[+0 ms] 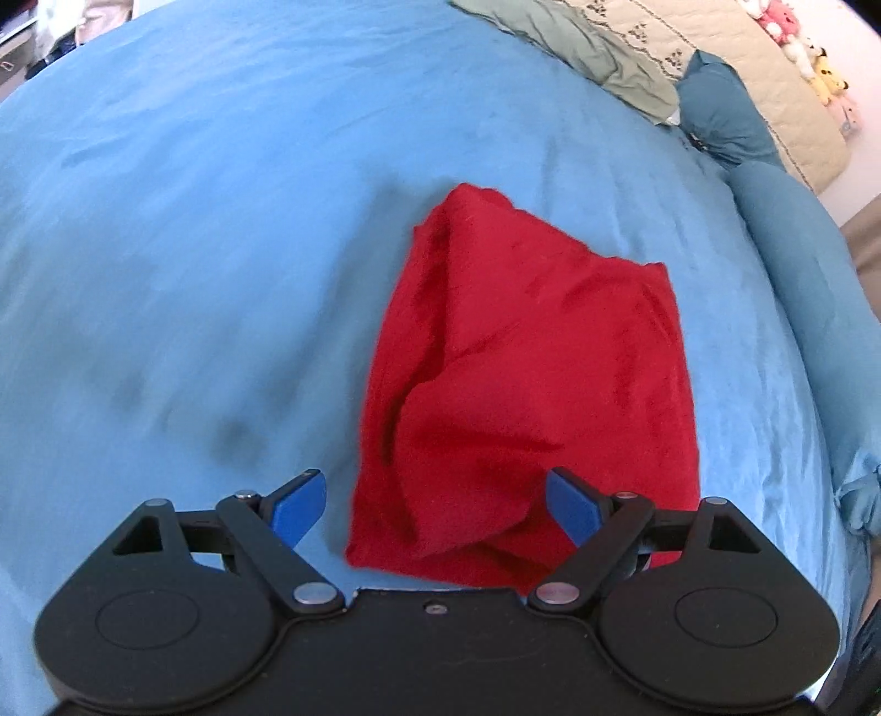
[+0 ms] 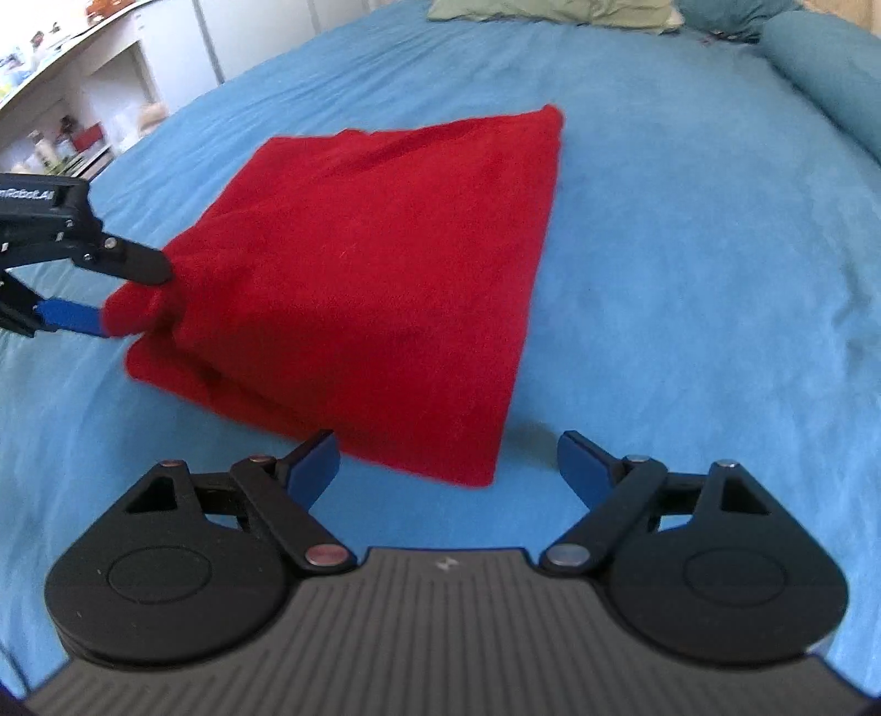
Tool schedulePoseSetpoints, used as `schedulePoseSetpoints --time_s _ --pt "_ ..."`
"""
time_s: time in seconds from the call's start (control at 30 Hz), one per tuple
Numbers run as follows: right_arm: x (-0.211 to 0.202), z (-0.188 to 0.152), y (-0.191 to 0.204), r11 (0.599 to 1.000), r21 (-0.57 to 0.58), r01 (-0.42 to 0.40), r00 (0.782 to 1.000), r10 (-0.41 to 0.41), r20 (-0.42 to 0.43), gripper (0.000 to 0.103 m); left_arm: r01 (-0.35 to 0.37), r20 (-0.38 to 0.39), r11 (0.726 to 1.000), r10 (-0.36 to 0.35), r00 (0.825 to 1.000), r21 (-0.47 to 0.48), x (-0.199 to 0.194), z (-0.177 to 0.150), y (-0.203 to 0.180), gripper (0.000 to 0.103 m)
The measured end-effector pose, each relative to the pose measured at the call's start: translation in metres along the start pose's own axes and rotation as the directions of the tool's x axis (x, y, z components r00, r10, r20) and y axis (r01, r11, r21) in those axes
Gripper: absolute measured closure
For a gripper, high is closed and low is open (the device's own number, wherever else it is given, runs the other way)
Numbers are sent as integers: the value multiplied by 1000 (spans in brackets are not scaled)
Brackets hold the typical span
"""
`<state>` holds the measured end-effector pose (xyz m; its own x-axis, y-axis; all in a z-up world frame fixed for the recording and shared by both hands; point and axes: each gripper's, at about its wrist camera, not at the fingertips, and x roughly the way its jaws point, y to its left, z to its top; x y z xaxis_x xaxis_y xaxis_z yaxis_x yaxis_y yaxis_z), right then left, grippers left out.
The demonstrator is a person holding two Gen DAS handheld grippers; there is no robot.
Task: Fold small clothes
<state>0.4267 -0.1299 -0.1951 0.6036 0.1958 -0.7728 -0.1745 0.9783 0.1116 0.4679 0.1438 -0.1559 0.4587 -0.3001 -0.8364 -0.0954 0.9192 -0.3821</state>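
Nearest the lens in the left wrist view, the left gripper [image 1: 435, 506] stands with its jaws wide apart, and the near corner of the red garment [image 1: 523, 380] lies between the two blue pads. The right-hand pad [image 1: 572, 509] sits over or against a bunched fold of the cloth; the left-hand pad is over bare blue bedsheet [image 1: 192, 248]. In the right wrist view the same left gripper [image 2: 118, 297] appears at the left edge, its tips meeting the bunched corner of the red garment [image 2: 374, 275]; whether they touch or only flank it cannot be told, and no clamping is visible.

The right gripper [image 2: 446, 468] likewise has its jaws spread with nothing between the pads. The garment's other near corner lies just ahead of it, closer to its left-hand finger, and slightly apart from the pads.

The garment is partly folded and rests flat on the bedsheet [image 2: 688, 275] near the middle of the bed. Its long axis runs away from both grippers, from the near edge to the far edge, which ends in a peak in the left view and a corner at upper right in the right view. Each gripper thus faces one end of the near short edge, the left one being the closer to its corner. The coming move probably turns on this: both near corners taken and carried along the long axis toward the far edge.

Beyond the garment, at the head of the bed, lie a green cloth [image 1: 594, 49] and teal pillows [image 1: 727, 110].
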Motion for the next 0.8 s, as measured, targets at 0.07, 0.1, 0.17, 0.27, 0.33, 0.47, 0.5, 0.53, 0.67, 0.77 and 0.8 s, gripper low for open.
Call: schedulePoseSetpoints --time_s 0.07,0.1,0.17,0.27,0.33,0.47,0.5,0.53,0.67,0.77,0.8 --pt "2 1 1 999 -2 36 999 -36 11 3 19 2 1000 -19 1000 -16 2 3 0 13" --pt "3 0 1 998 -10 58 998 -58 15 6 27 4 999 -27 1000 -21 0 4 0 13" --pt "5 -1 1 993 -10 119 993 -119 20 6 32 3 999 -32 999 -20 3 7 -1 13" --pt "5 -6 2 995 -26 98 995 -97 11 6 36 -1 999 -36 999 -10 2 8 -1 13" --pt "5 -9 10 994 -69 80 997 -79 6 6 31 -6 999 -31 999 -5 5 8 -1 13" --pt "11 -11 22 992 -103 75 997 -74 14 6 25 -11 1000 -25 1000 -6 5 6 1 13" --pt "12 -11 23 992 -101 79 997 -77 21 6 25 -12 1000 -25 1000 -6 6 6 1 13" --pt "14 -10 25 991 -102 91 996 -88 28 6 24 -12 1000 -24 1000 -5 5 6 2 13" --pt "11 -8 23 988 -69 138 989 -134 67 10 19 -15 1000 -19 1000 3 7 6 1 13" --pt "1 -6 19 989 -28 147 983 -143 111 11 20 -17 1000 -20 1000 7 8 6 1 13" --pt "-1 -6 18 987 -24 160 981 -157 115 11 20 -17 1000 -20 1000 6 9 6 1 13"
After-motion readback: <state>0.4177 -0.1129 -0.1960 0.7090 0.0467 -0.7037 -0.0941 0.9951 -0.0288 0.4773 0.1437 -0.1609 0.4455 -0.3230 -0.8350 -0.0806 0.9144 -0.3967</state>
